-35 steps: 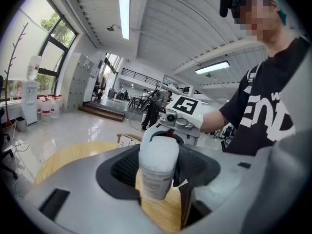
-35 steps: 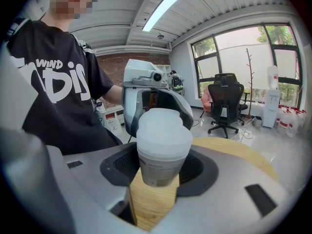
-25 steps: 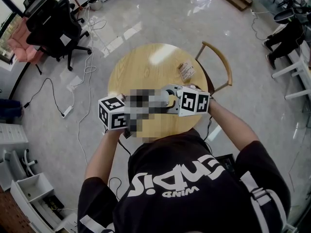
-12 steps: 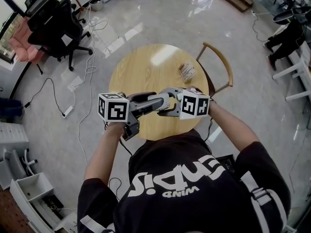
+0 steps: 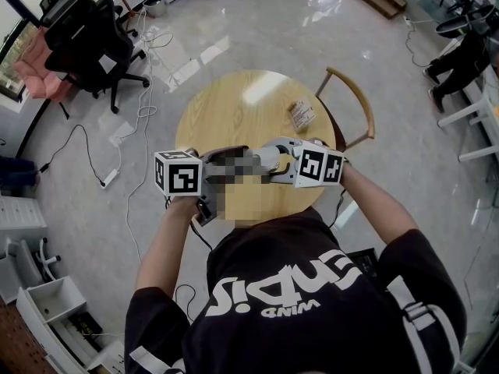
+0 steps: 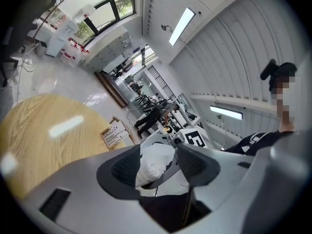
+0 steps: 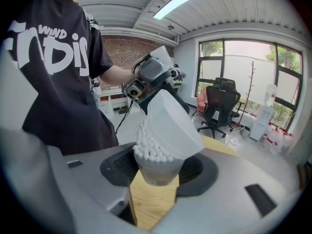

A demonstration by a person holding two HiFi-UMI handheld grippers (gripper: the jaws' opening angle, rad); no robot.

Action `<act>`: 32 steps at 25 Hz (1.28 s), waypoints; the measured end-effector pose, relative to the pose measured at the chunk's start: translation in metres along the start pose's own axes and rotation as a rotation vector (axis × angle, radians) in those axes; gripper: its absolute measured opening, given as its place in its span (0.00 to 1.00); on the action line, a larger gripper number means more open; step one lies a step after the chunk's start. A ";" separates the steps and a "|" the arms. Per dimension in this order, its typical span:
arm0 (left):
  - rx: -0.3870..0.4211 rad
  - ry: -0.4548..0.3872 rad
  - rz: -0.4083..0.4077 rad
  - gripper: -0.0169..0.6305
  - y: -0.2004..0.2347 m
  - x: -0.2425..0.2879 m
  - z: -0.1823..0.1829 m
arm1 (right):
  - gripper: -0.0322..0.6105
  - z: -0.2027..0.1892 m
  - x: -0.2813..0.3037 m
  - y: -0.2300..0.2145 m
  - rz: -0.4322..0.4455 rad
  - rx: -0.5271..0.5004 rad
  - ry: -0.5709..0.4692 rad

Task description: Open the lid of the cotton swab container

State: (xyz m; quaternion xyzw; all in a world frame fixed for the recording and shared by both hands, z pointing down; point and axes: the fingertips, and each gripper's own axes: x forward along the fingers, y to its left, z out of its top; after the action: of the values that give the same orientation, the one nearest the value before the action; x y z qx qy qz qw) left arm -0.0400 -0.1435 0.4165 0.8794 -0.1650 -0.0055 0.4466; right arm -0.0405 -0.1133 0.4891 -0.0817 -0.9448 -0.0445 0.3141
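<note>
Above the wooden table [image 5: 234, 111], right fingers [image 7: 199, 173] clamped on swab container [image 7: 156, 172], left fingers [image 6: 123, 172] pinching its raised lid [image 7: 171, 122]

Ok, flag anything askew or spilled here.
Nothing spilled. The lid sits tilted, half open, on the cotton swab container in the right claw, swab tips exposed; that fits mid-opening, not a fault.

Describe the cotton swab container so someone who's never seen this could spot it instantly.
Start at the round wooden table. Over its near edge, the right gripper's jaws hold the container: a small tub packed with white swab tips, its lid tipped up by the left gripper. Its only neighbour, a flat pack, lies on the table.
</note>
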 end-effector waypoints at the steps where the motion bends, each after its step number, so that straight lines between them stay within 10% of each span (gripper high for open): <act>1: -0.005 -0.003 0.002 0.41 0.002 -0.003 0.001 | 0.36 -0.002 -0.003 -0.003 -0.008 0.017 -0.006; 14: -0.015 -0.036 0.096 0.37 0.027 -0.047 -0.009 | 0.36 -0.034 -0.058 -0.017 -0.165 0.200 -0.044; 21: 0.146 -0.119 0.253 0.06 0.038 -0.064 -0.002 | 0.36 -0.034 -0.078 -0.030 -0.319 0.376 -0.127; 32: 0.420 -0.294 0.494 0.04 0.036 -0.084 0.003 | 0.36 -0.036 -0.100 -0.046 -0.601 0.560 -0.280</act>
State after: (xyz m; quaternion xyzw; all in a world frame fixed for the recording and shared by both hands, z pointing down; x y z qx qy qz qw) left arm -0.1302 -0.1403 0.4315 0.8753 -0.4328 0.0103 0.2155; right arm 0.0508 -0.1755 0.4563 0.2800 -0.9358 0.1355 0.1658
